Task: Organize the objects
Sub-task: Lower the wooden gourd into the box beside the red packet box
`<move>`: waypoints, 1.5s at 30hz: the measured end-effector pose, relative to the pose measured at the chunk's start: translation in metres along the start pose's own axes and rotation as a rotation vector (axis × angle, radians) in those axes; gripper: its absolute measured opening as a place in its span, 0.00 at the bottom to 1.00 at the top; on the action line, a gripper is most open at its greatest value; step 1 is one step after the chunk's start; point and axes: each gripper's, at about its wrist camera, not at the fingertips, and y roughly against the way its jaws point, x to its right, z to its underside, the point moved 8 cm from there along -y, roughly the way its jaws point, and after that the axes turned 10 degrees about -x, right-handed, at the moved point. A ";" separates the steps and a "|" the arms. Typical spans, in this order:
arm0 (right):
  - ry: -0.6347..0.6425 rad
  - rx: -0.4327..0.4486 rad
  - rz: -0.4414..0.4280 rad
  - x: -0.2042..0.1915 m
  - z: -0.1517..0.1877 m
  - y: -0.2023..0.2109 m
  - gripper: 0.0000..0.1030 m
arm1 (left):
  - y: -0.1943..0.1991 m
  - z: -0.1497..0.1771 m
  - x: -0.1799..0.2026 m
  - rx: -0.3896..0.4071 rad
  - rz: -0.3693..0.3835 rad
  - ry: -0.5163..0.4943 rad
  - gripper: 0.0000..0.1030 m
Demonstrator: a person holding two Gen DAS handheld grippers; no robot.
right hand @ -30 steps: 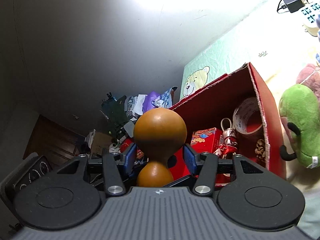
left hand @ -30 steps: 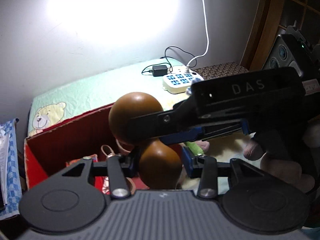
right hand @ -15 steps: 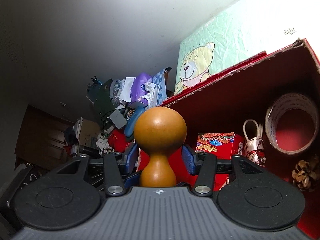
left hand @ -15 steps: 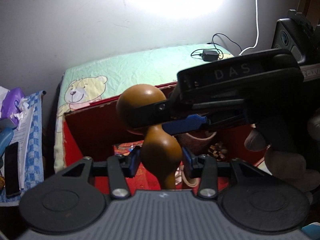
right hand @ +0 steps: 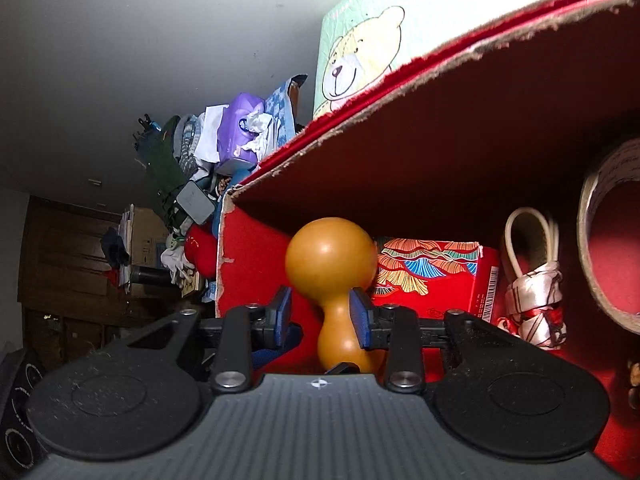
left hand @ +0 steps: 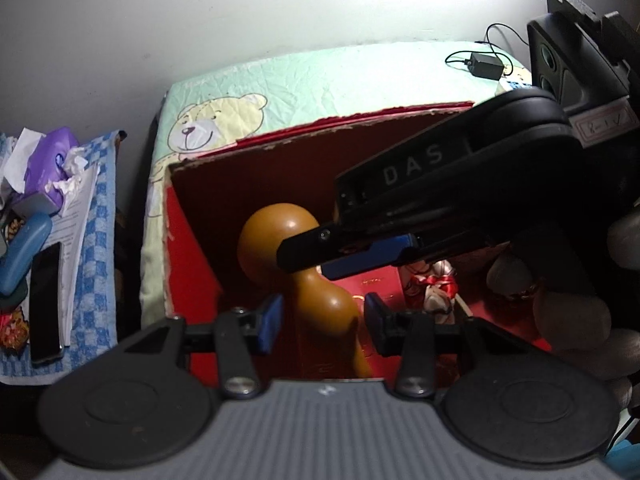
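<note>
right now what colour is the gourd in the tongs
Orange-brown gourd, clearest in the right wrist view.

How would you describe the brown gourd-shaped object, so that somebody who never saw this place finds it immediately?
Find the red cardboard box on the teddy-bear sheet. Near its left corner, the right gripper pinches the narrow waist of the gourd-shaped object. Unlike the patterned red packet and the tape roll beside it, it is plain, glossy orange-brown, with two round bulbs.
</note>
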 end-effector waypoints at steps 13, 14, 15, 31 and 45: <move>-0.124 0.096 -0.078 0.019 0.000 0.022 0.35 | 0.027 0.004 0.002 0.054 0.130 0.073 0.44; -0.113 0.097 -0.068 0.018 0.001 0.021 0.35 | 0.023 0.002 0.006 0.049 0.146 0.067 0.44; -0.103 0.100 -0.061 0.017 0.001 0.022 0.35 | 0.022 0.002 0.012 0.041 0.154 0.059 0.44; -0.073 0.124 0.056 0.020 -0.003 0.018 0.36 | -0.038 0.008 -0.007 -0.092 0.056 0.162 0.60; -0.044 0.154 0.185 0.023 0.000 0.027 0.41 | -0.032 -0.003 0.004 -0.072 0.000 0.156 0.71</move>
